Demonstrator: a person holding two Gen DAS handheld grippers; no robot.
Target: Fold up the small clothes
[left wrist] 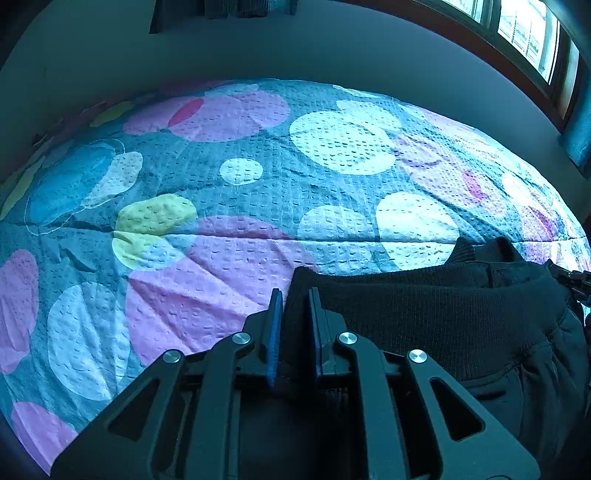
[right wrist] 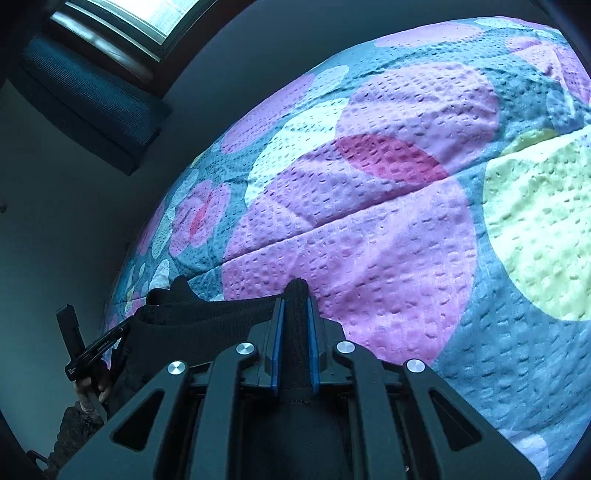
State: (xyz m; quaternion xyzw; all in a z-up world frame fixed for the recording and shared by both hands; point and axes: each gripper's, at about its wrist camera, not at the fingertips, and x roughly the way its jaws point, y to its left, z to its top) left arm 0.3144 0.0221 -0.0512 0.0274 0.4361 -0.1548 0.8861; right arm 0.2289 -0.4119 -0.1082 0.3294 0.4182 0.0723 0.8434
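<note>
**Both grippers clamped on the black waistband, wide-open bedspread ahead**

Left wrist view first: big stretch of bedspread [left wrist: 229, 192] on the left and ahead, teal w/ pink, white and yellow circles, nothing lying on it. A seam or crease runs across it mid-frame. Its far edge meets a plain dark wall [left wrist: 295, 48]; window [left wrist: 532, 40] up at top right. Plenty of bare fabric to the left of the jaws.

Centre: left gripper [left wrist: 295, 299], blue pads nearly together, only a narrow gap, and the corner of the black garment [left wrist: 424, 306] sits pinched between them. From there the ribbed waistband runs rightward, top edge fairly straight, w/ a small hump of rib knit standing up near the right. Below the band the cloth is smoother and hangs toward the bottom right. At the far right edge, a bit of dark gripper hardware at the garment's other end; too little showing to say more.

Right wrist view now: far left, dark wall, window [right wrist: 122, 22] at top, a dark ribbed panel [right wrist: 92, 103] under it. Lower left, a hand [right wrist: 92, 387] w/ dark hardware by the garment's far end. The black garment [right wrist: 207, 317] stretches from there to centre, taut along its upper edge. Right gripper [right wrist: 295, 306]: jaws squeezed tight on a bunched roll of the black rib knit, which pokes out past the fingertips. Right of that, open bedspread [right wrist: 406, 221], pink and yellow circles, clear to the frame edge.
</note>
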